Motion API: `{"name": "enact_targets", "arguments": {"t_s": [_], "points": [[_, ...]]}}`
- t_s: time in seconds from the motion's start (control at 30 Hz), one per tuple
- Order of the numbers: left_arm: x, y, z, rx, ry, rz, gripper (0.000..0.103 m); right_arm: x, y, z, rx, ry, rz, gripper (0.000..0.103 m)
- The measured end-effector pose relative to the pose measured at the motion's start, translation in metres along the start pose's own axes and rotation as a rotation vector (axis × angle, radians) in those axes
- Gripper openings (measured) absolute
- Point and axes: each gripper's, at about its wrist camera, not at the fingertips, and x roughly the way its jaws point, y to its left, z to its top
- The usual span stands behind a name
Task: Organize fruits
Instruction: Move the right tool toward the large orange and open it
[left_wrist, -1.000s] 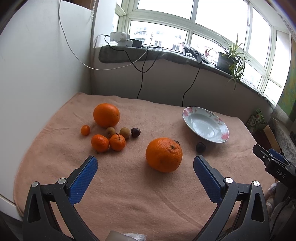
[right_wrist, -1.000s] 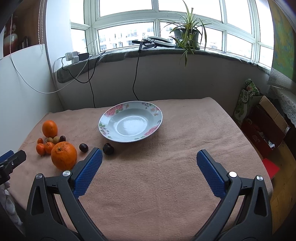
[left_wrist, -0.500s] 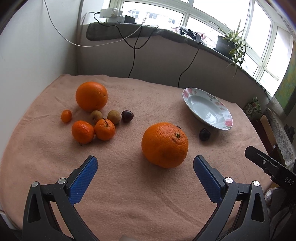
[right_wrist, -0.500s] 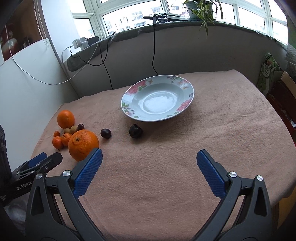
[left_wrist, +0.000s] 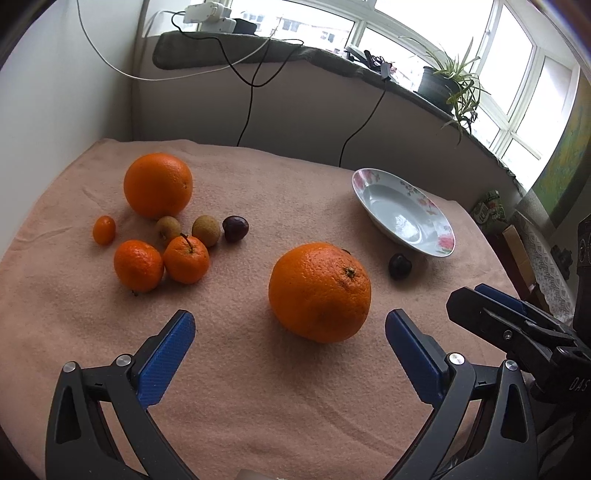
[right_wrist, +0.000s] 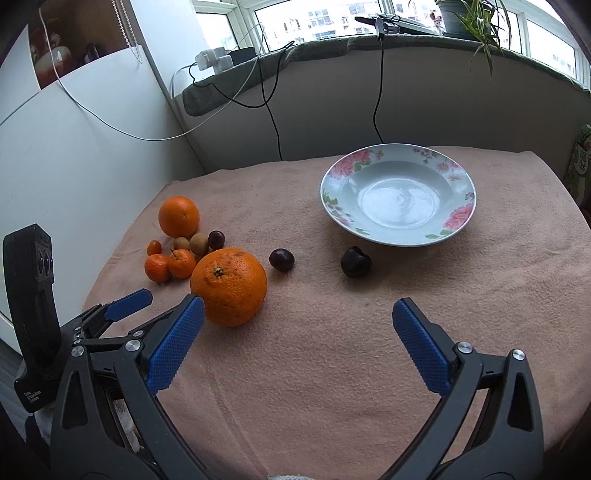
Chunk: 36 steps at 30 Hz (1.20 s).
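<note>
Fruit lies scattered on a peach-coloured cloth (left_wrist: 258, 387) that covers the table. Left gripper (left_wrist: 290, 345) is spread wide with nothing between its blue pads, and the nearest large orange (left_wrist: 319, 291) sits on the cloth just ahead of it, closer to the right-hand pad. Right gripper (right_wrist: 297, 338) is likewise spread and holds nothing; in its view the same orange (right_wrist: 229, 286) lies just beyond its left pad.

Farther out on the left, a cluster rests together: a second large orange (left_wrist: 158, 184), two mandarins (left_wrist: 138, 265) side by side, a tiny kumquat (left_wrist: 103, 230), two tan longans (left_wrist: 206, 230) and a dark cherry (left_wrist: 235, 228). Two more dark cherries lie apart on the cloth, one (right_wrist: 281, 259) near the close orange, the other (right_wrist: 355, 261) just beside the floral plate (right_wrist: 458, 214). Nothing lies in the plate. Behind the table, cables (right_wrist: 273, 122) hang from the windowsill, where a potted plant (left_wrist: 448, 83) stands.
</note>
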Motion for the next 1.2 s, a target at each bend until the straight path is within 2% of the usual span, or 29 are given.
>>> {"name": "enact_targets", "arguments": {"t_s": [0.2,0.37,0.47,0.57,0.67,0.83,0.9,1.1,1.2], "points": [[0.003,0.007,-0.002,-0.022,0.014,-0.006,0.102,0.017,0.002,0.006,0.037,0.038,0.063,0.103],[0.004,0.020,-0.004,-0.067,0.034,-0.063,0.102,0.026,0.003,0.008,0.044,0.045,0.075,0.103],[0.003,0.020,-0.006,-0.042,0.030,-0.047,0.094,0.031,0.000,0.010,0.066,0.053,0.095,0.103],[0.005,0.017,-0.010,-0.008,0.040,-0.050,0.093,0.037,0.000,0.012,0.073,0.064,0.114,0.103],[0.008,0.014,-0.011,0.016,0.051,-0.057,0.088,0.044,0.003,0.012,0.068,0.080,0.129,0.098],[0.011,0.011,-0.010,0.042,0.049,-0.057,0.086,0.053,-0.002,0.010,0.090,0.100,0.156,0.095],[0.011,0.011,-0.009,0.043,0.052,-0.068,0.080,0.055,-0.008,0.009,0.113,0.108,0.171,0.092],[0.014,0.005,-0.007,0.074,0.052,-0.098,0.076,0.062,-0.021,0.008,0.178,0.125,0.223,0.090],[0.018,0.001,-0.004,0.098,0.050,-0.096,0.076,0.067,-0.016,0.009,0.167,0.140,0.229,0.088]]}}
